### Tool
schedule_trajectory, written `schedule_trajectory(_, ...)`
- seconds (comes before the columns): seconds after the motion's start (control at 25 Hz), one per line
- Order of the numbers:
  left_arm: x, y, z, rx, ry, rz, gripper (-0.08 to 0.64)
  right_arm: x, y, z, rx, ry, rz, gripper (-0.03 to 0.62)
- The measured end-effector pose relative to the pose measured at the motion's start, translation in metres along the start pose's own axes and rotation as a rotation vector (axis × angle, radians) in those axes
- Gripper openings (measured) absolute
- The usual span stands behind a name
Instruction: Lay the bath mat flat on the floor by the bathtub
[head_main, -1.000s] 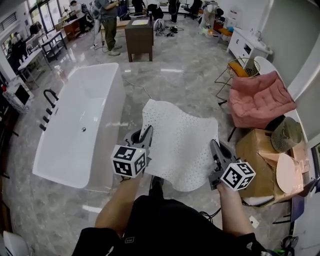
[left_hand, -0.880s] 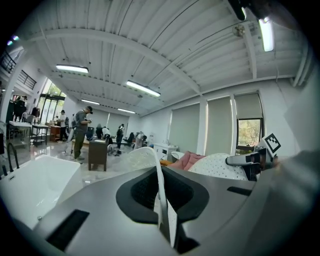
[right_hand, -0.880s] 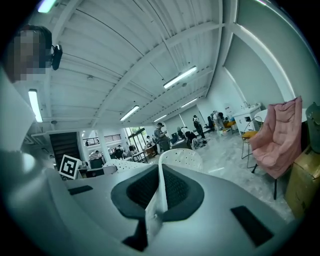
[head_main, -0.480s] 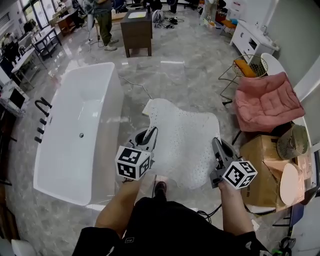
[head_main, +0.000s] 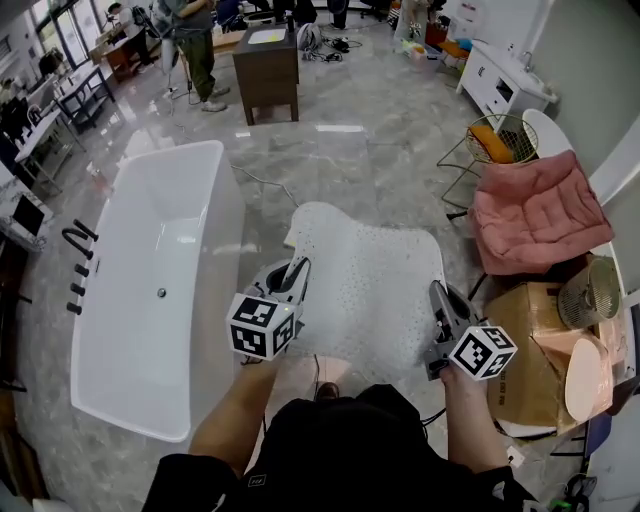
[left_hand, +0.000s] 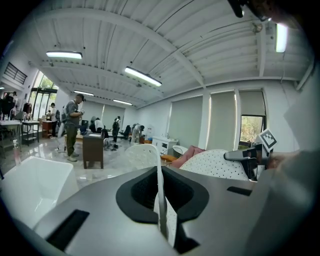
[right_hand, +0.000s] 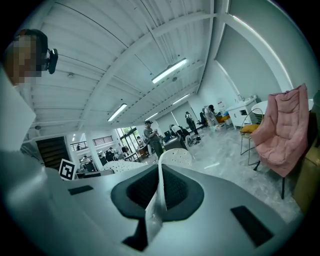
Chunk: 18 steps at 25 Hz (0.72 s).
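Left gripper (head_main: 297, 266) and right gripper (head_main: 437, 293) jaws both pinch the mat's (head_main: 365, 285) near edge, at its 7 and 5 o'clock corners, mat spreading toward 12 with the tub (head_main: 150, 270) at its 9, so it likely just needs lowering to the floor (head_main: 400, 150).

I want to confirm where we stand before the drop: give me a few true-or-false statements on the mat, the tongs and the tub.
1. The left tongs and the right tongs are both shut on the bath mat. True.
2. In the head view, the bathtub lies to the mat's right. False: it is on the mat's left.
3. The mat rests over the bathtub's rim. False: bare floor shows between them.
4. A pink chair stands to the mat's right. True.
5. The mat lies released, flat on the floor. False: both tongs grip its near edge.
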<state>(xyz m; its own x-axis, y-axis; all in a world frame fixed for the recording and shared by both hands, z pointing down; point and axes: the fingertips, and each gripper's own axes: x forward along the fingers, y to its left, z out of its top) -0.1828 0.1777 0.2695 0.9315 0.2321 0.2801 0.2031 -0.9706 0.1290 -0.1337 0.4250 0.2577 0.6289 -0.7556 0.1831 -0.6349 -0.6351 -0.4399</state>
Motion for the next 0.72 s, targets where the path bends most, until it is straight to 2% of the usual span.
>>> schedule_trajectory(0.24,0.039,0.019,0.0,-0.02,0.028,0.017,0.015,0.038,-0.031,0.012,0.028,0.008,0.011,0.023)
schedule_trajectory(0.4,0.079,0.034,0.009,-0.015,0.042,0.036,0.015,0.084,-0.057,0.025,0.043,0.023,0.041,0.023)
schedule_trajectory(0.72,0.172,0.071,0.037,-0.036,0.077,0.137,0.015,0.19,-0.124,0.058,0.066,0.103,0.136,0.023)
